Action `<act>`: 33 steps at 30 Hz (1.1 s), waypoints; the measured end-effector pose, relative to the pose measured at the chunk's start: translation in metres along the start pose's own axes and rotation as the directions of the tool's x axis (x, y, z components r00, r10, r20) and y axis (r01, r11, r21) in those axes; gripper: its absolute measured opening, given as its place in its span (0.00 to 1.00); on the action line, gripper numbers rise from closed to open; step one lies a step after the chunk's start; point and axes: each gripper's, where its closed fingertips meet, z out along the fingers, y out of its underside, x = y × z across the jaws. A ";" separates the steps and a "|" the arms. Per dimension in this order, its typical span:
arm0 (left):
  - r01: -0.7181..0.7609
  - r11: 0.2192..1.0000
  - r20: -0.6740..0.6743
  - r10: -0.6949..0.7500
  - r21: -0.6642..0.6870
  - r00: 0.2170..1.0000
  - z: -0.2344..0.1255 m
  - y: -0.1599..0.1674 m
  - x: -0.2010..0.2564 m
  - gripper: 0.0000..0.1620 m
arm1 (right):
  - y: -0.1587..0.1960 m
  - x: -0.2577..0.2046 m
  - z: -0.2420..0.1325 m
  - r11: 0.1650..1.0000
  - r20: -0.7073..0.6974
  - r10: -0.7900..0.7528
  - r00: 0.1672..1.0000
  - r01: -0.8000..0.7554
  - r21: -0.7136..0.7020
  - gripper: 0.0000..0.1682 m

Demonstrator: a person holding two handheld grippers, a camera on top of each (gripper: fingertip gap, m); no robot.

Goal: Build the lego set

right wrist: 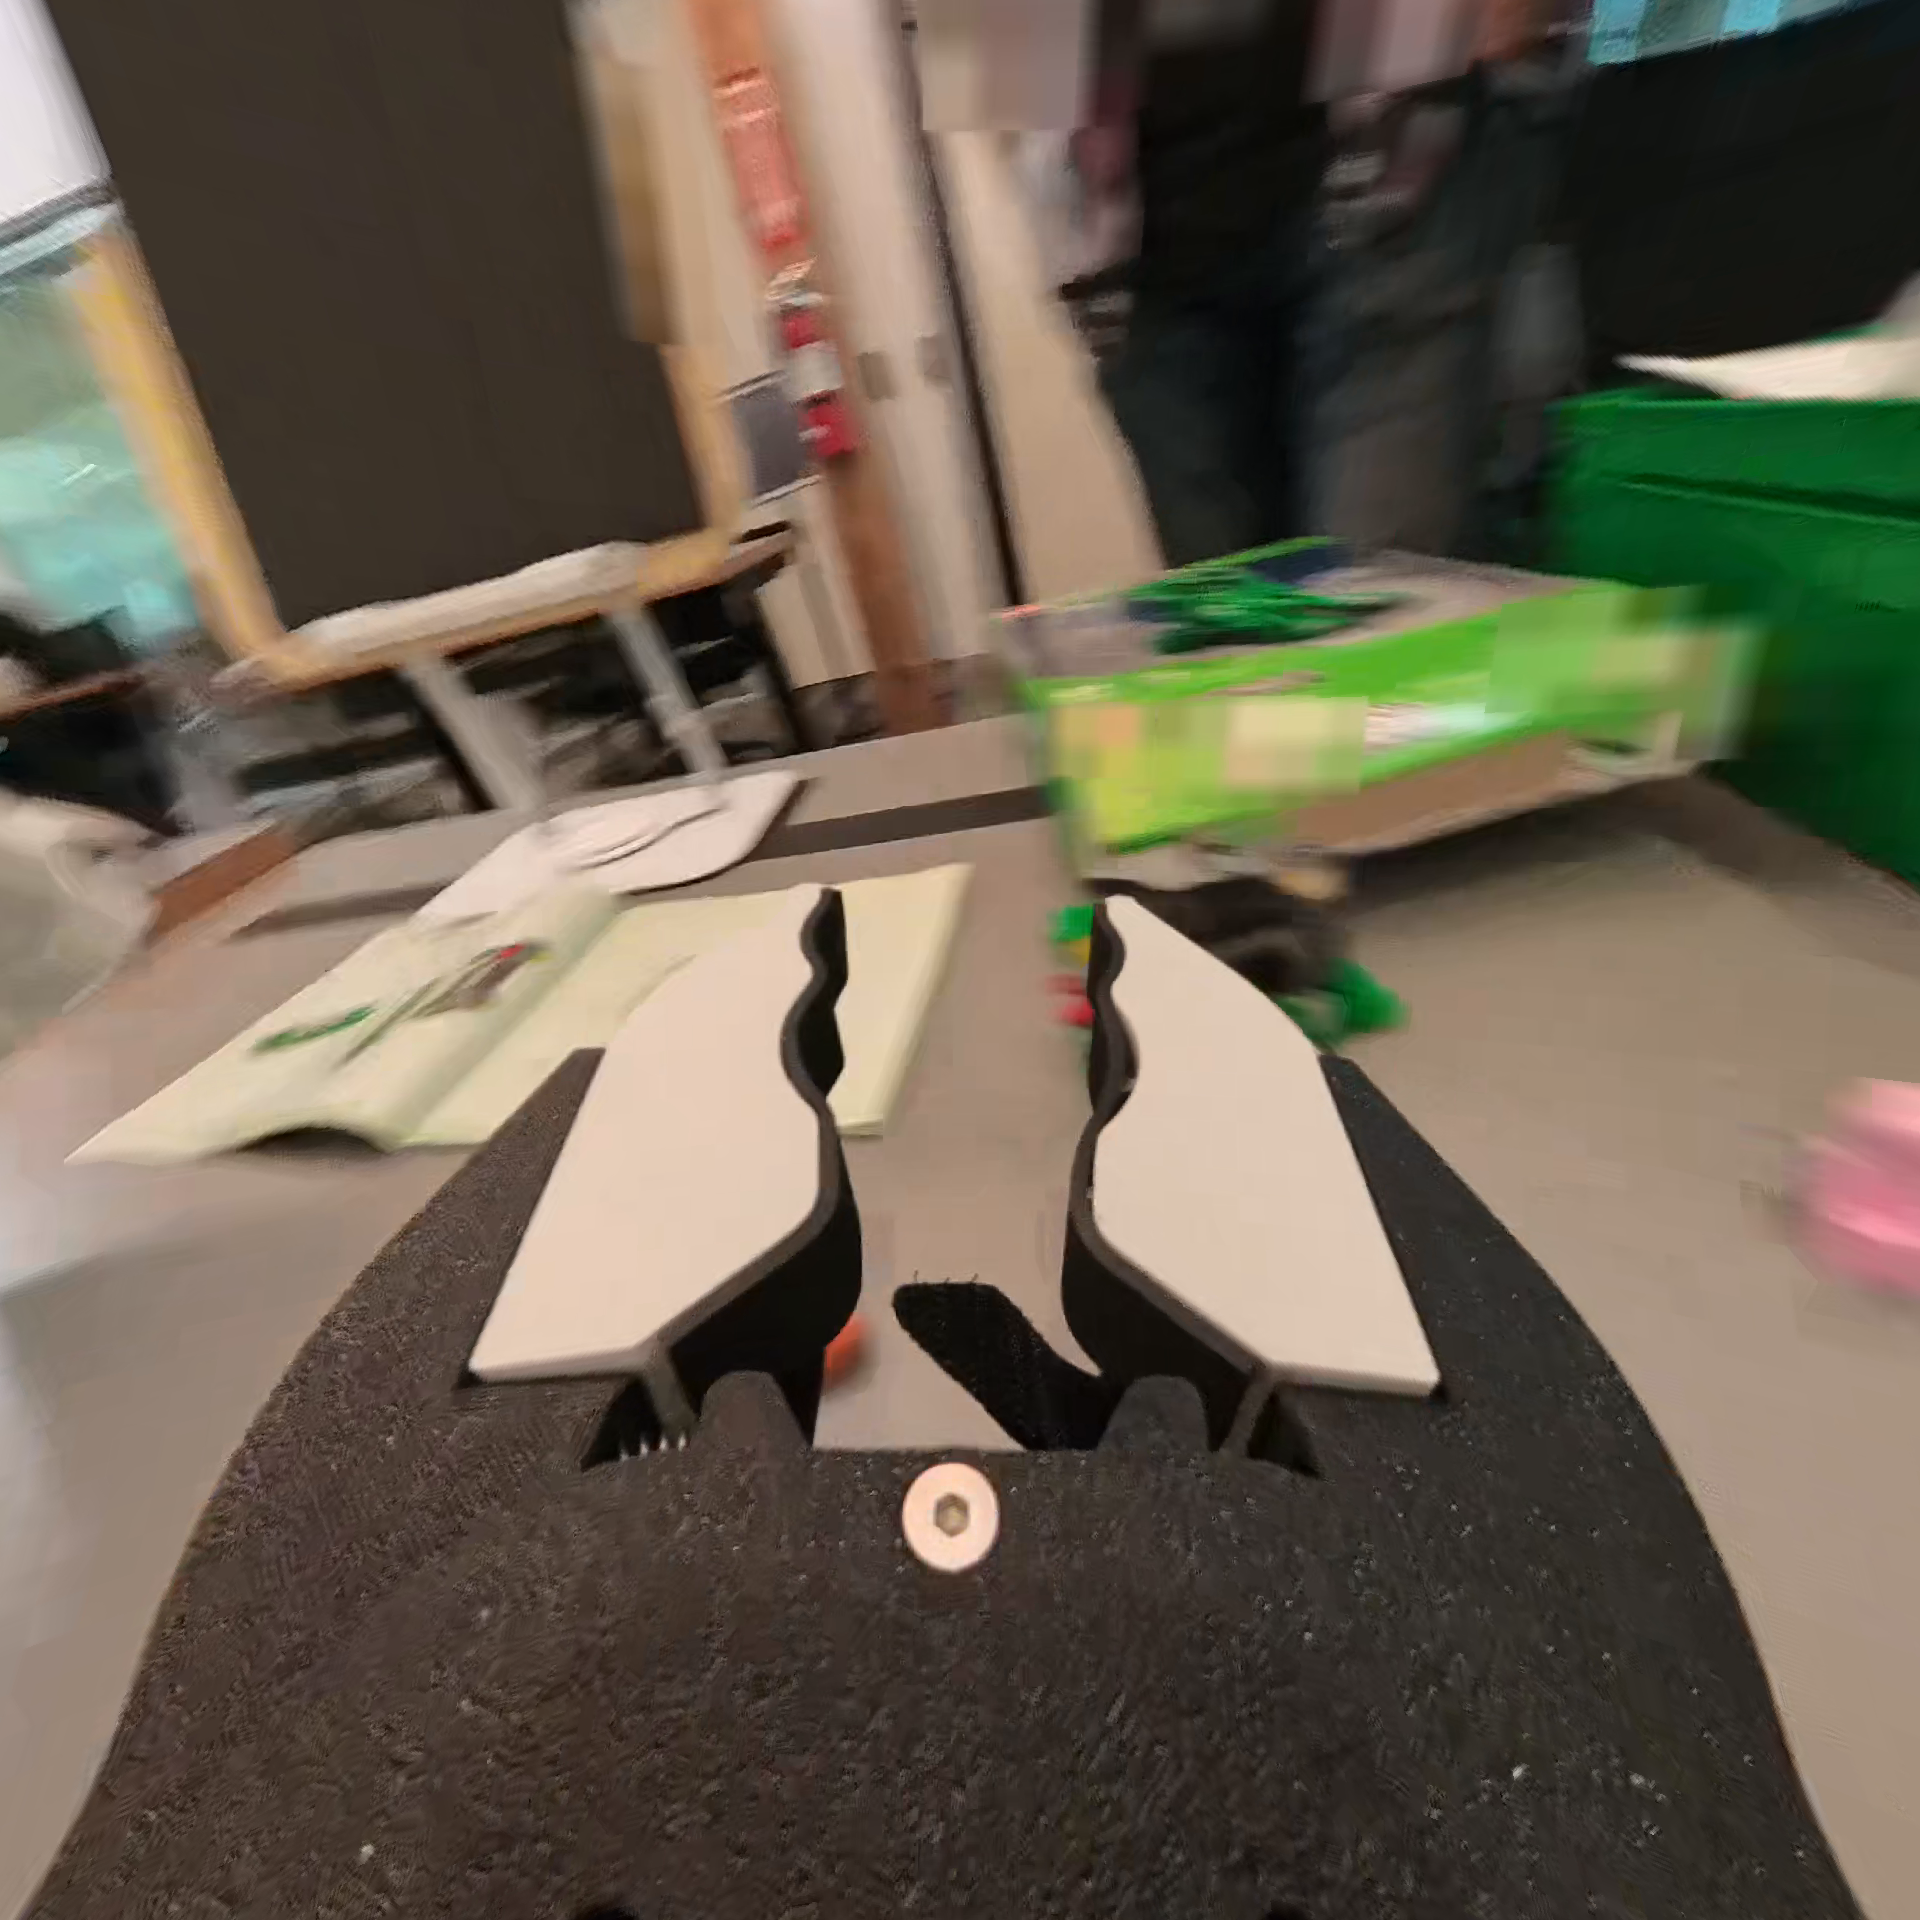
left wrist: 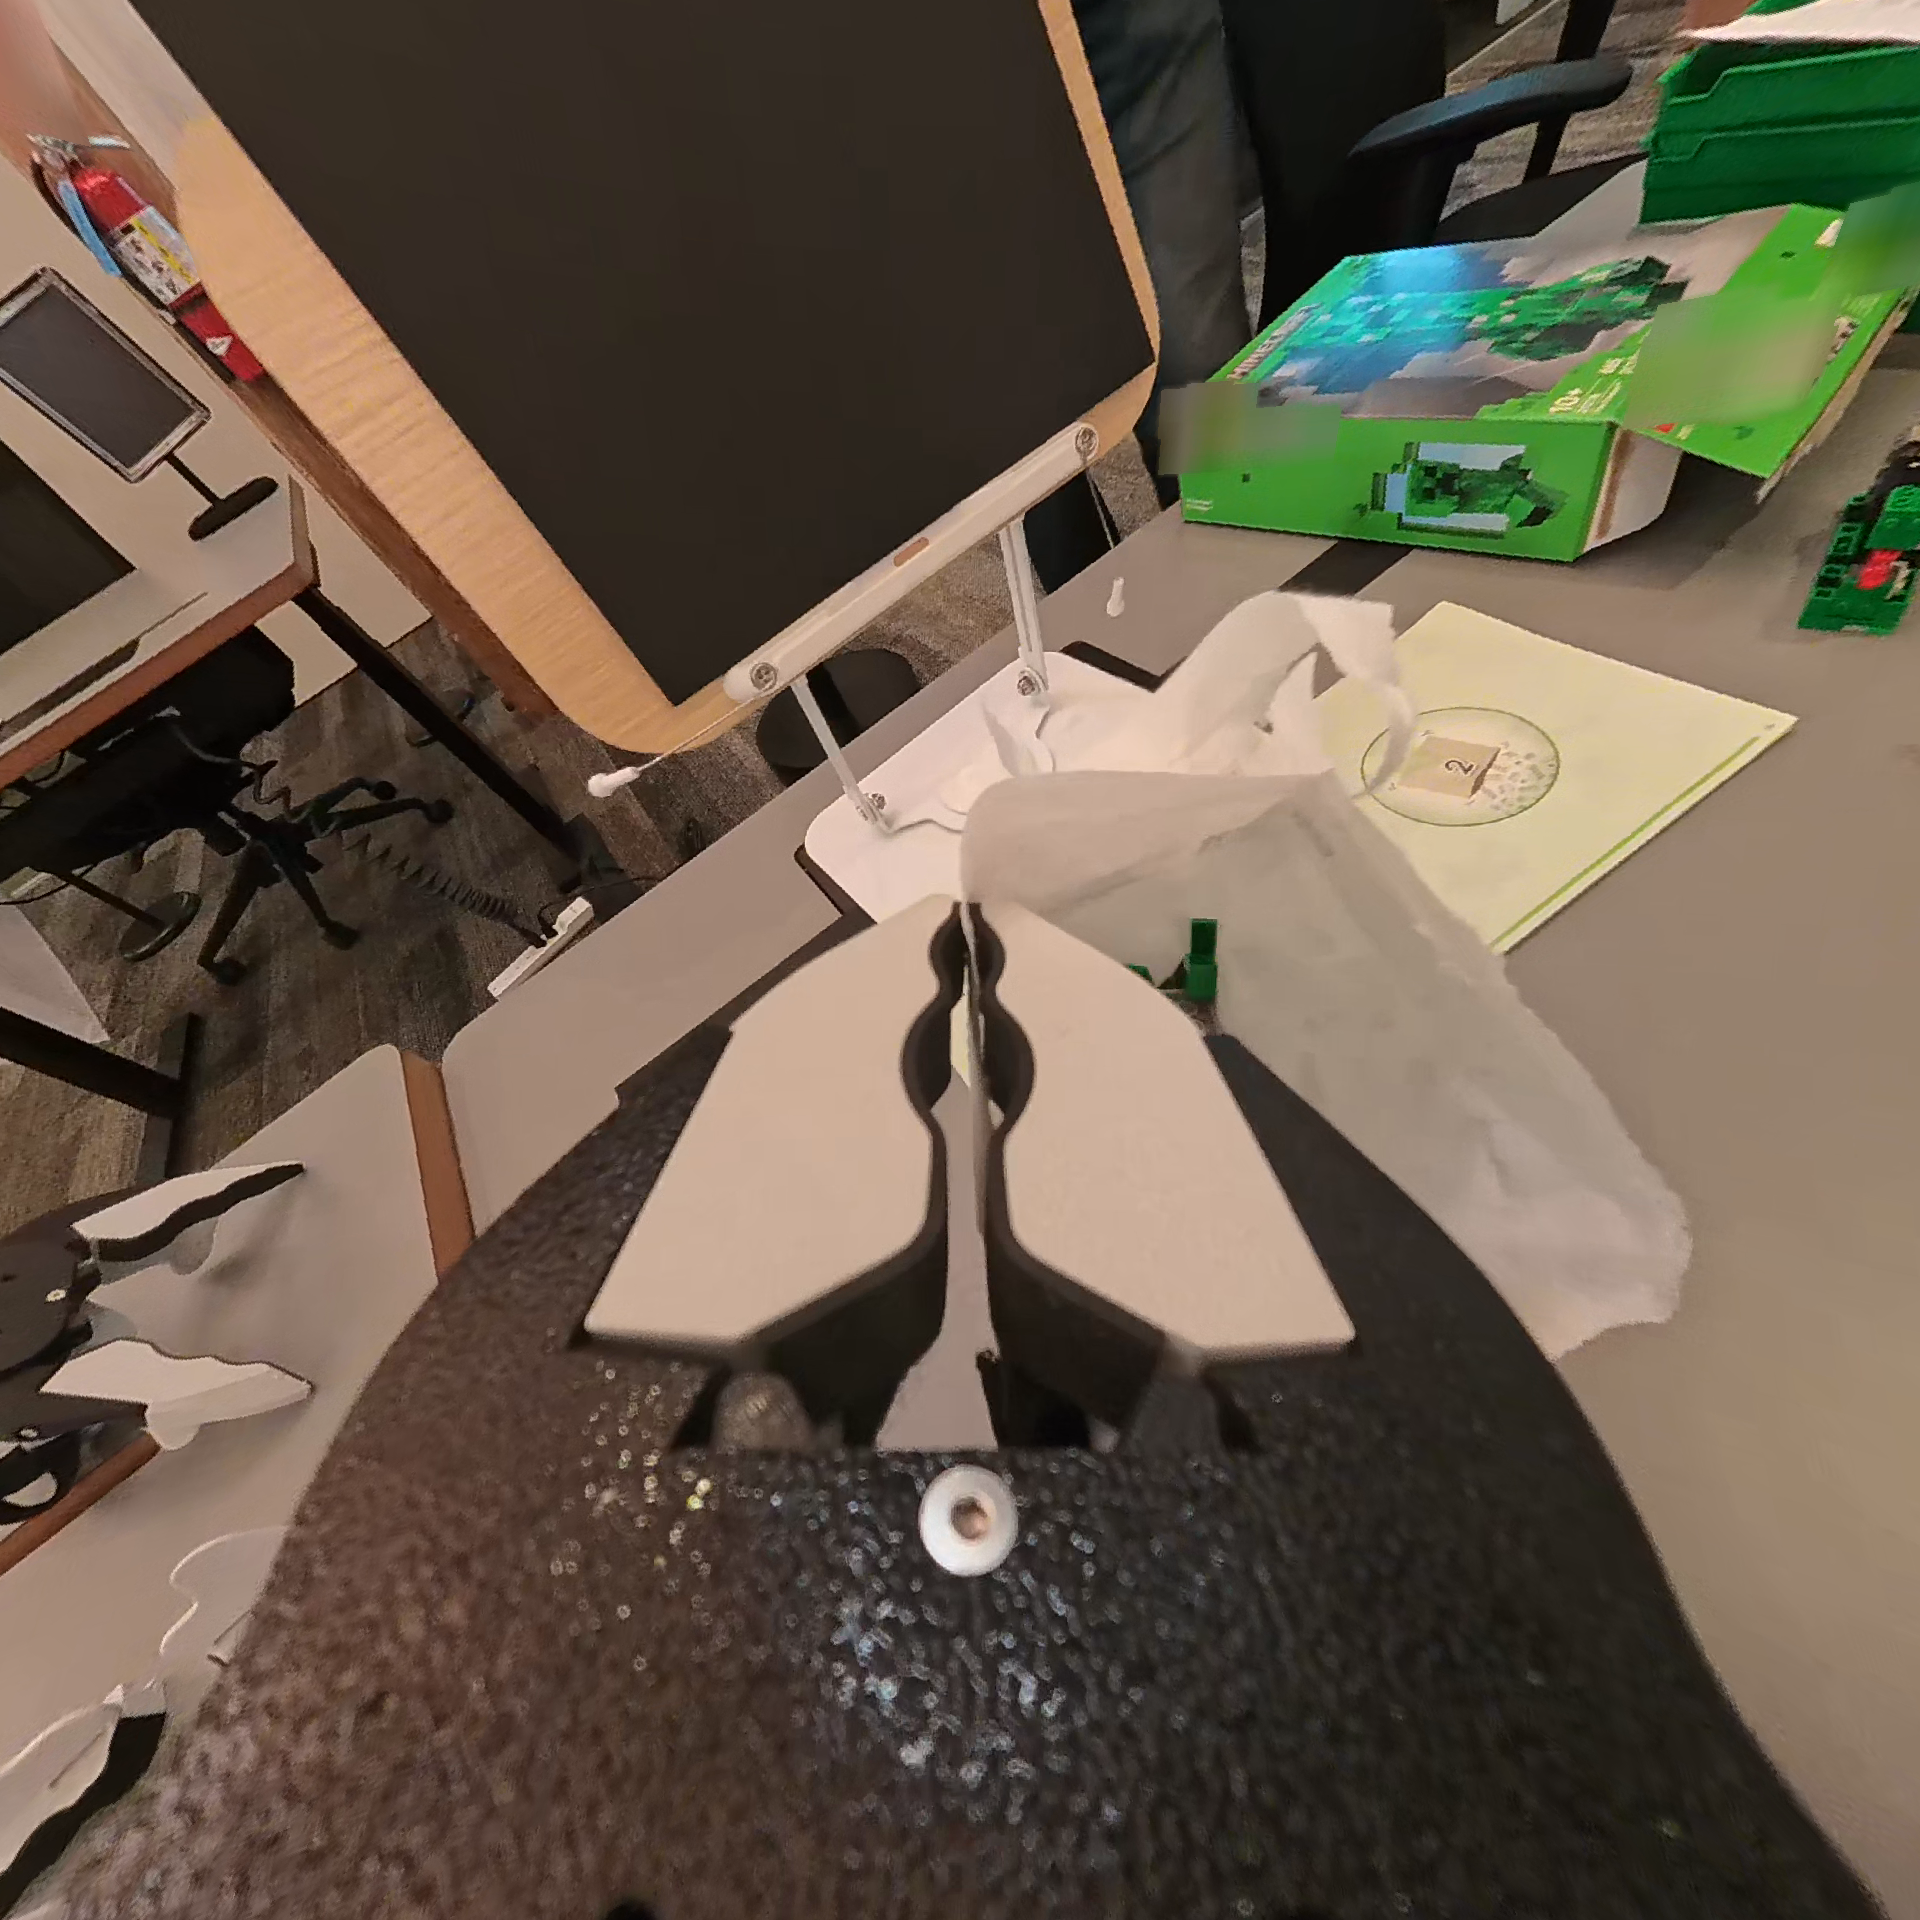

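Left gripper (left wrist: 968,925) pinches torn white paper bag (left wrist: 1299,1039); green bricks (left wrist: 1200,961) inside.

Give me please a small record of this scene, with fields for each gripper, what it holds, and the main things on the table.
left gripper: shut on the edge of a torn white paper bag
bag contents: small green bricks show in its opening
right gripper: open, holds nothing, above the grey table
instruction booklet: lies open on the table
green set box: opened, at the far side
partly built green model: right of the booklet
right wrist view: blurred, fine detail unclear
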 end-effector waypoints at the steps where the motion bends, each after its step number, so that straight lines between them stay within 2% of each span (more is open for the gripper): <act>1: -0.004 1.000 -0.002 0.004 -0.007 1.000 0.001 0.001 0.001 0.00 | 0.006 -0.035 0.010 0.999 0.080 -0.043 0.996 0.043 0.000 0.27; 6: -0.029 0.999 0.011 0.029 -0.028 1.000 0.002 0.001 0.003 0.00 | 0.044 -0.209 0.032 0.998 0.466 -0.058 0.883 0.062 0.007 0.27; 8: -0.034 0.999 0.026 0.035 -0.033 0.999 -0.001 0.001 0.001 0.00 | 0.061 -0.248 0.040 0.985 0.501 -0.162 0.850 0.165 0.038 0.24; 11: -0.042 0.998 0.056 0.044 -0.046 0.997 -0.007 0.003 -0.005 0.00 | 0.062 -0.284 0.055 0.964 0.493 -0.266 0.829 0.226 0.139 0.21; 13: -0.039 0.998 0.082 0.043 -0.050 0.996 -0.015 0.005 -0.011 0.00 | 0.063 -0.298 0.063 0.944 0.492 -0.329 0.806 0.274 0.182 0.19; 15: -0.029 0.998 0.109 0.035 -0.050 0.993 -0.026 0.008 -0.019 0.00 | 0.068 -0.300 0.072 0.931 0.475 -0.363 0.802 0.323 0.167 0.19; 22: 0.029 1.000 0.200 -0.029 0.005 0.979 -0.062 0.011 -0.046 0.00 | 0.066 -0.301 0.071 0.960 0.533 -0.281 0.798 0.237 0.152 0.18; 33: 0.062 0.998 0.204 -0.065 0.023 0.977 -0.069 0.018 -0.054 0.00 | 0.076 -0.323 0.058 0.934 0.622 -0.351 0.700 0.305 0.184 0.17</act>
